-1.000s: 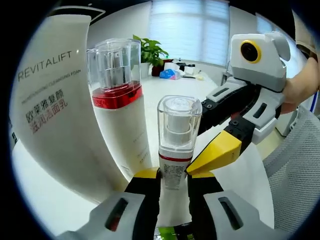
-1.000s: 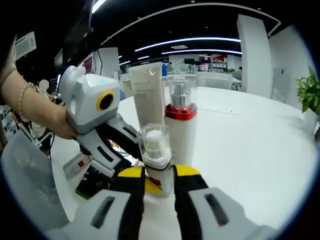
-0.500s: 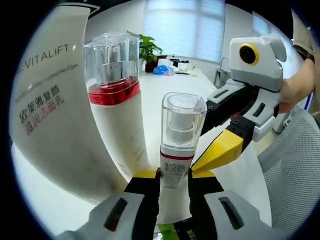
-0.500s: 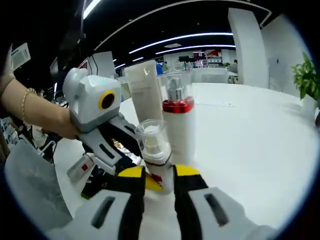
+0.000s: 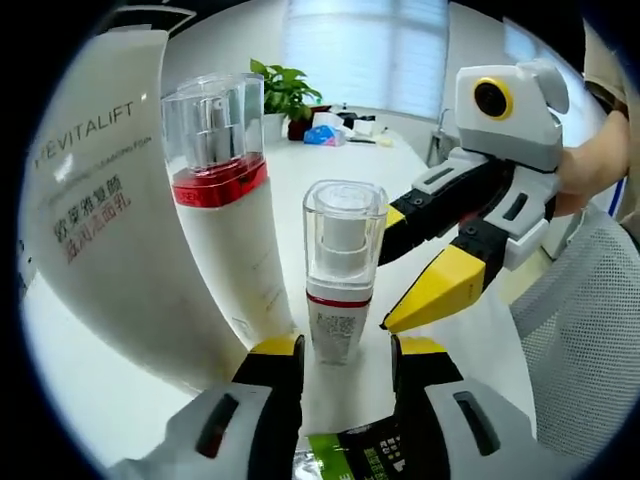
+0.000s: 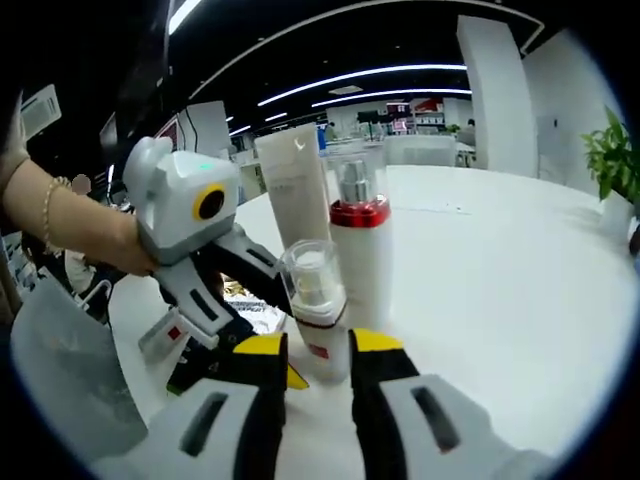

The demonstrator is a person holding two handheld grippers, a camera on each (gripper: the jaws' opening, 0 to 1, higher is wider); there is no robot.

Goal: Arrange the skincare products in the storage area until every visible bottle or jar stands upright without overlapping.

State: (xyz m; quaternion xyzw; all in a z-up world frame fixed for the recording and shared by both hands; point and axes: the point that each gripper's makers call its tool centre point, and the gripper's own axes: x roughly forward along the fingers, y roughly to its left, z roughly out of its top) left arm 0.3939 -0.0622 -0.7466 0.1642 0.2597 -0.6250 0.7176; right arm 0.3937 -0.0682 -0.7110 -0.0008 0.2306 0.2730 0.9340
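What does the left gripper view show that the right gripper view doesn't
Left gripper view alone: the REVITALIFT lettering on the big white tube and a green-labelled packet under the left gripper.

Right gripper view alone: a braceleted forearm holding that gripper, and ceiling light strips.

Both: the small clear-capped pump bottle standing upright beside the taller red-collared bottle, and a potted plant.

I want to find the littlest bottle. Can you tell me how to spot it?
Look at the white table, where three white containers stand in a row. At one end is a big tube, then a tall bottle with a red band. The small bottle comes last: shortest, clear cap, thin red line.
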